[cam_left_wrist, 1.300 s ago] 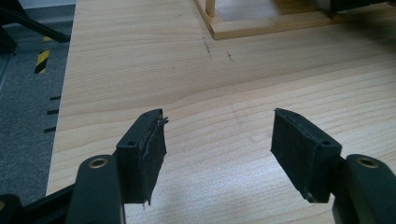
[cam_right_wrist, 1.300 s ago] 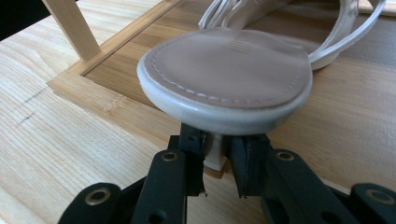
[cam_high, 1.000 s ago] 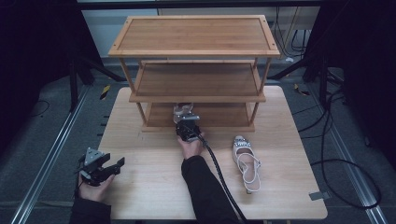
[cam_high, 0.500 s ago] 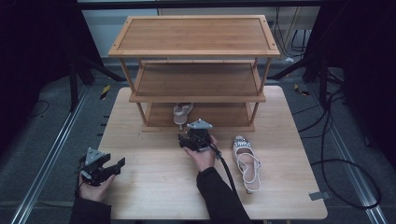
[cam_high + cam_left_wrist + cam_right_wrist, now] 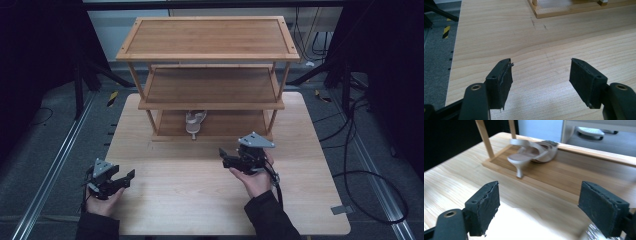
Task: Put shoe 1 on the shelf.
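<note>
A pale slingback heeled shoe [image 5: 195, 121] lies on the bottom board of the wooden three-level rack [image 5: 210, 104]; in the right gripper view the shoe [image 5: 534, 151] rests on its side, heel pointing at me. My right gripper [image 5: 226, 156] hovers open in front of the rack, its jaws turned left and empty. In the right gripper view, the gripper [image 5: 539, 205] is wide open, and a blurred glittery silver bit [image 5: 594, 232] sits at the bottom right edge by the right jaw. Low over the table's front left, my left gripper [image 5: 126, 178] is open and empty [image 5: 540, 80].
The light wooden table [image 5: 180, 200] has bare room between the two hands. The rack's top and middle levels carry nothing. Dark floor, metal rails [image 5: 50, 175] and black cables [image 5: 350, 165] flank the table. A small grey tab [image 5: 339, 210] lies at the front right corner.
My right gripper let go of the shoe on the bottom board, drew back from the rack and moved right and nearer, over where a second shoe lay. The left gripper stayed put.
</note>
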Demonstrator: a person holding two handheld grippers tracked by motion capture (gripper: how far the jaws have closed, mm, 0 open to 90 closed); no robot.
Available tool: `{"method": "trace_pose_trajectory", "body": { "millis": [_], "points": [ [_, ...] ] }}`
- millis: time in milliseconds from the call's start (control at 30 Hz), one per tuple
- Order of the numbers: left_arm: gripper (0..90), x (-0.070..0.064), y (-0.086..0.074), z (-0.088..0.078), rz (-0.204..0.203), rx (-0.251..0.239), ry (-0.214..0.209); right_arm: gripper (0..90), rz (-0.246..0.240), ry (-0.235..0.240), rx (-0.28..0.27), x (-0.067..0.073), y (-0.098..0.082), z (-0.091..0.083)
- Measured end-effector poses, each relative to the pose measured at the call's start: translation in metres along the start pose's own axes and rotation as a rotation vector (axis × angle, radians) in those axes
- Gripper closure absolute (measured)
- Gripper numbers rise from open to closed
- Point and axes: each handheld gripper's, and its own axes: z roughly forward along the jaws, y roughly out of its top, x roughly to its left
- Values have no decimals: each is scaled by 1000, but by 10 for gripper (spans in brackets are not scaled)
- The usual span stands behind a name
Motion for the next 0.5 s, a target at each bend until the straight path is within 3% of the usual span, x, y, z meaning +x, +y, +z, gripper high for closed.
{"method": "trace_pose_trajectory", "body": {
  "millis": [267, 500],
  "points": [
    [331, 0, -1, 1, 6, 4, -9, 130, 31, -58, 22, -31, -27, -38],
    [330, -1, -1, 1, 8, 6, -9, 86, 45, -87, 71, -45, -56, -63]
  ]
}}
